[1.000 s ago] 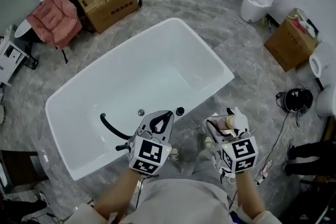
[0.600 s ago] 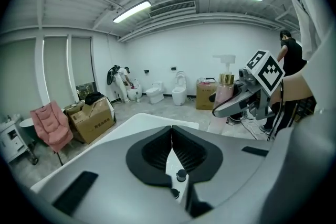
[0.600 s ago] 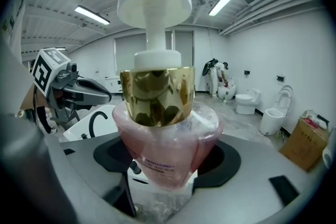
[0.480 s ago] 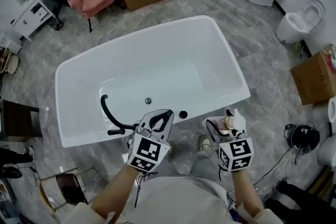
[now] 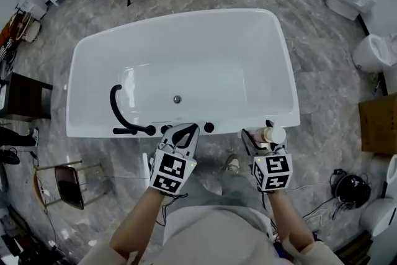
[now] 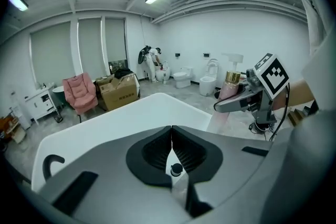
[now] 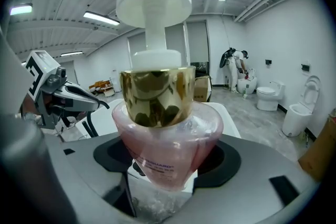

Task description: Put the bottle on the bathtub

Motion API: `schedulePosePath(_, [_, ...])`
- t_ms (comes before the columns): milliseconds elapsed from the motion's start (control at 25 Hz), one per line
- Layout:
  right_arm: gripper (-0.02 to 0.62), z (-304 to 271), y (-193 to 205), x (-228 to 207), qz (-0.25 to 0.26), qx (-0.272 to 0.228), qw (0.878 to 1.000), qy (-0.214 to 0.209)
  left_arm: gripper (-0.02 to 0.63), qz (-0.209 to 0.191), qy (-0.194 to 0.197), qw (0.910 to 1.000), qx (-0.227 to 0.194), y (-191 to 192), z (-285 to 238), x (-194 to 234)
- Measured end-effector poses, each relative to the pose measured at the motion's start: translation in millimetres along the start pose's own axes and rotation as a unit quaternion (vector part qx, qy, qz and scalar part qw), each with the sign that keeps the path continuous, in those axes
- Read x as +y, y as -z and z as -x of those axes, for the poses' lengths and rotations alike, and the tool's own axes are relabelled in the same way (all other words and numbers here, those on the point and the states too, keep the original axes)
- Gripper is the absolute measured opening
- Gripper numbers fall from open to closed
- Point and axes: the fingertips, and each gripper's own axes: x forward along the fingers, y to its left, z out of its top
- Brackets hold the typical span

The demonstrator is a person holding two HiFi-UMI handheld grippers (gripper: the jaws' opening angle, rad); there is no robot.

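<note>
Right gripper view: right gripper [image 7: 167, 186] pinched pink gold-collared pump bottle [image 7: 168, 139] upright.
Poised near rim of white bathtub [image 5: 289, 71], presumably for placing; left gripper [image 6: 171, 136] jaws were pressed together, empty.

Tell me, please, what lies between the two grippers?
In the head view, floor and a shoe lie between the left gripper and the right gripper, which holds the bottle.

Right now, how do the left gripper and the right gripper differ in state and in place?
The left gripper has its jaws together and holds nothing; the right gripper is shut on a pink bottle with a white pump. The left gripper points at the middle of the near rim of the bathtub; the right gripper is near its right corner. Both carry a marker cube.
</note>
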Motion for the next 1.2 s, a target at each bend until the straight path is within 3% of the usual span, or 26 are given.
schedulePosePath(560, [0.348,-72,63,-21,-0.001,0.01,1.0,-0.005,0.02,0.062,-0.026,0.9962,0.055,76,-54,-8])
schedulePosePath(840, [0.35,-114,99,-19,0.016,0.012,1.0,0.01,0.02,0.068,-0.013,0.9943,0.081,107,-77,-7])
schedulePosePath(1200, [0.35,-146,145,-22,0.0,0.027,0.999,0.024,0.02,0.074,-0.008,0.9923,0.099,129,-86,-1])
